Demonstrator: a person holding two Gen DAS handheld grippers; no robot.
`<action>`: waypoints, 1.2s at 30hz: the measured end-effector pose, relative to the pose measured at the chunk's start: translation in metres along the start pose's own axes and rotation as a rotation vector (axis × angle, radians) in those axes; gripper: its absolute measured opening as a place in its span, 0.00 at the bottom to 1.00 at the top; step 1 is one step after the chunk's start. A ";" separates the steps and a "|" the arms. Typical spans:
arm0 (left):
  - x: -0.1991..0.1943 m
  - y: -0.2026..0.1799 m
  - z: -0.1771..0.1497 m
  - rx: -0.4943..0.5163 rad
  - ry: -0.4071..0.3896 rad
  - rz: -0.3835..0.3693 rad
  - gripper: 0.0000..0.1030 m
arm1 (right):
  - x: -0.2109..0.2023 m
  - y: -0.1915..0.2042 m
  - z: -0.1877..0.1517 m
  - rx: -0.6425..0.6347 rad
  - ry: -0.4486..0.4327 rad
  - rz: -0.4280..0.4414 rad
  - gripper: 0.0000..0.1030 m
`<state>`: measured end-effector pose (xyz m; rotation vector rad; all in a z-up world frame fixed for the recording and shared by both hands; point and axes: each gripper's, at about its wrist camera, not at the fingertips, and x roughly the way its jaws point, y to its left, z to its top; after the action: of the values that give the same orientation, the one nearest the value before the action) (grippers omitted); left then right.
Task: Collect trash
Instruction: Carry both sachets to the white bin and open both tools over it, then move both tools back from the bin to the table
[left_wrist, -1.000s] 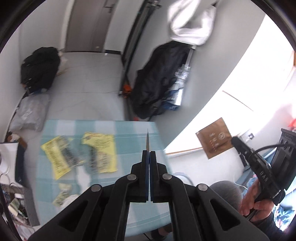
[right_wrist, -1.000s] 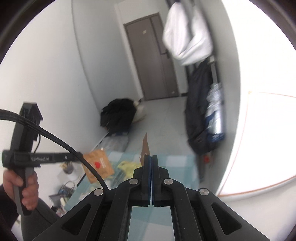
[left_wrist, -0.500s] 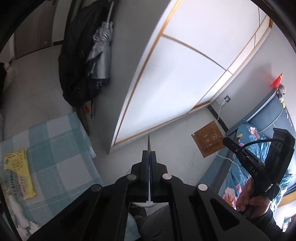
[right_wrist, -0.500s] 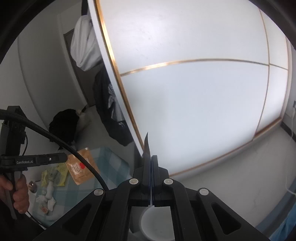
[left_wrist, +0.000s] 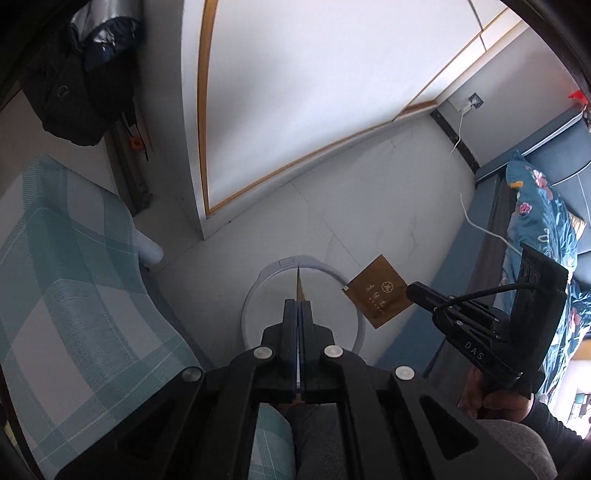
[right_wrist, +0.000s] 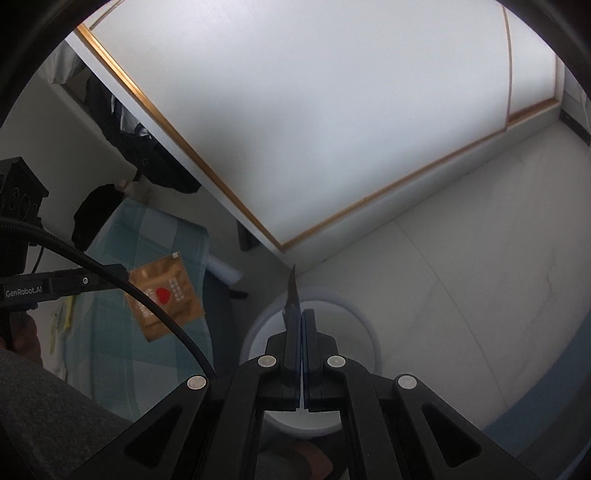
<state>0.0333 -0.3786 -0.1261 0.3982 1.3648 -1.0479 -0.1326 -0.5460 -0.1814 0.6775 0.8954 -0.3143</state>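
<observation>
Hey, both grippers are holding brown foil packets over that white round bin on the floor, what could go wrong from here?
1. The right gripper pinches its brown foil packet by one edge, and in the left wrist view the packet hangs past the rim of the white round bin; released there, it may land on the floor.
2. The left gripper holds its brown foil packet with a red heart well aside of the bin, over the checked blue cloth.
</observation>
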 end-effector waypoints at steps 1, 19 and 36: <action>0.010 0.000 0.000 0.002 0.030 0.003 0.00 | 0.009 -0.002 -0.004 0.011 0.014 0.016 0.00; 0.092 0.011 0.023 -0.097 0.343 -0.074 0.00 | 0.092 -0.033 -0.037 0.108 0.207 0.055 0.06; 0.010 0.002 0.019 -0.011 0.087 0.108 0.58 | 0.026 -0.041 -0.009 0.127 0.067 0.008 0.47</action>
<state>0.0447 -0.3962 -0.1318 0.5091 1.4100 -0.9435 -0.1432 -0.5701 -0.2228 0.8128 0.9417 -0.3446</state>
